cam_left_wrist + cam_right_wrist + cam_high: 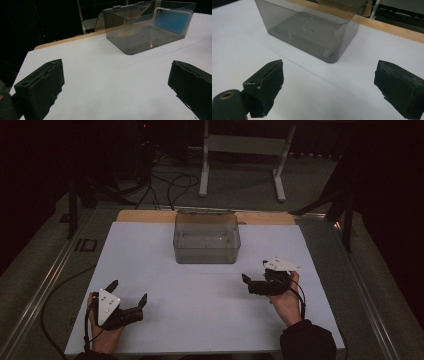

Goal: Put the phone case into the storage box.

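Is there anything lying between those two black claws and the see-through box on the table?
Nothing visible does. The clear box stands apart at the far middle of the white table, and bare surface lies between it and the left gripper and the right gripper. Both grippers have their jaws spread and hold nothing.

Showing one clear smoky box (206, 239) ahead of both tools, sitting on one white worktop (200, 305); two tools being held, left tool (129, 300) and right tool (255, 276), each with jaws spread apart.
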A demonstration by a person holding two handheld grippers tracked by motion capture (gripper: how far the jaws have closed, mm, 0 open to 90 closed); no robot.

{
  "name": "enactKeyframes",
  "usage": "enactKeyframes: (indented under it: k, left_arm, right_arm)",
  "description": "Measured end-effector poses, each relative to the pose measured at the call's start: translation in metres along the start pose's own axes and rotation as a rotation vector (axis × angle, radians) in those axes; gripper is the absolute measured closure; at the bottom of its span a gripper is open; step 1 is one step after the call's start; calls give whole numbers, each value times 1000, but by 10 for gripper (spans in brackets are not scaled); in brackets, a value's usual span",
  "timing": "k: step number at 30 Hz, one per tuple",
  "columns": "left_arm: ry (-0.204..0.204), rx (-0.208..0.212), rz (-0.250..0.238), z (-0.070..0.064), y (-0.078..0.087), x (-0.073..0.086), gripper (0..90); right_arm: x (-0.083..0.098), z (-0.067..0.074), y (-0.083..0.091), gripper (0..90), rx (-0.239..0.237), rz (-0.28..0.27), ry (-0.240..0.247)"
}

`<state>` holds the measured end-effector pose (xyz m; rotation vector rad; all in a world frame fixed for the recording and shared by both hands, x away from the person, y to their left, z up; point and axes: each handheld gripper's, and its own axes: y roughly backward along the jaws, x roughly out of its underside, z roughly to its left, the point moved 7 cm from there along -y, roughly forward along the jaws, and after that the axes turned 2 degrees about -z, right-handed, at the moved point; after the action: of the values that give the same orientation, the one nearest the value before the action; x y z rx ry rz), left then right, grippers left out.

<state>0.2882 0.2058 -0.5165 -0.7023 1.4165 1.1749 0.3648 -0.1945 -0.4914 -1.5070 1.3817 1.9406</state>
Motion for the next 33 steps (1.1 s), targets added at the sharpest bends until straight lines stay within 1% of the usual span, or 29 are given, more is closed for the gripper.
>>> enactKeyframes:
  k: [3,5,7,9,11,12,13,18,21,22,29,33]
  left_arm:
    - [1,1,-2,0,0,-1,12]
    - [1,-2,-7,1,1,-1,12]
    - [7,-4,-8,2,2,-1,12]
    - [8,-3,-8,2,2,-1,12]
    - [8,-2,-9,2,2,-1,11]
    - [8,0,-11,1,2,-2,11]
    - [7,1,-10,1,2,-2,11]
    - [11,4,-16,2,2,-2,10]
    - [9,6,-17,2,3,-3,9]
    - [8,6,-20,1,4,-3,9]
    - [3,13,-25,1,4,-3,8]
    - [1,18,-24,0,4,-3,8]
  right_arm:
    - [2,0,7,89,3,-10,10]
    - [4,0,13,89,7,-28,14]
    - [12,0,16,89,9,-21,24]
    - [19,0,20,89,11,-36,25]
    - [22,0,22,89,11,-41,17]
    - [25,0,24,89,5,-56,13]
    - [31,0,29,89,-1,-68,-2]
    - [36,-1,42,89,-12,-131,-23]
    - [38,-2,48,89,-18,-156,-28]
    - [39,-2,50,89,-18,-165,-23]
    - [50,-7,60,89,-14,-201,-43]
    - [57,-8,65,90,-7,-210,-40]
